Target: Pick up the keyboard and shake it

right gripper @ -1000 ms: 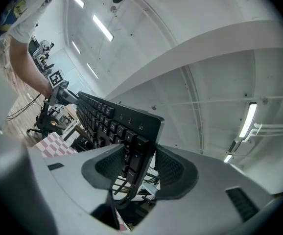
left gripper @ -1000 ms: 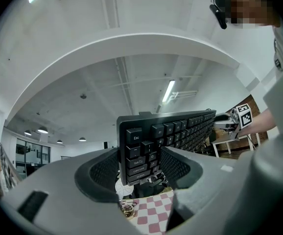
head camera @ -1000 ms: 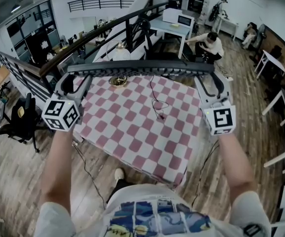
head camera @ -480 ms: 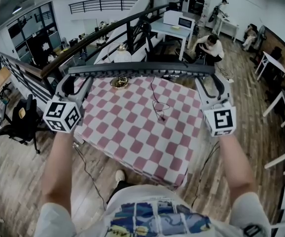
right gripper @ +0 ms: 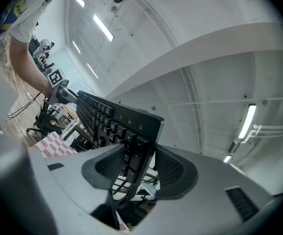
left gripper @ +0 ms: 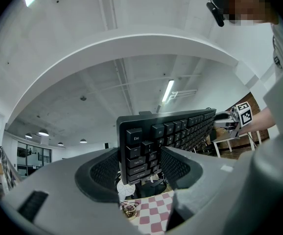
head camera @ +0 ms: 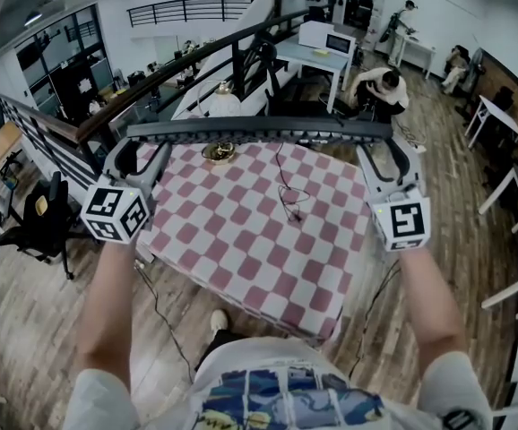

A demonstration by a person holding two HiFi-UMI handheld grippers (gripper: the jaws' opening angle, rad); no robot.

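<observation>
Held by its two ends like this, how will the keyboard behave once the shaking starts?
Probably stiff: the keyboard spans straight between the left gripper and right gripper without visible sag. Pinched only at its end edges, the smooth plastic might slip. The loose cable hanging below will likely whip about.

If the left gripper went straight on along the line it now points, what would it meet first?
The keyboard: its end is clamped in the left gripper's tongs, so it would simply travel along. Beyond that, the dark railing past the table looks nearest, though depth is unclear.
</observation>
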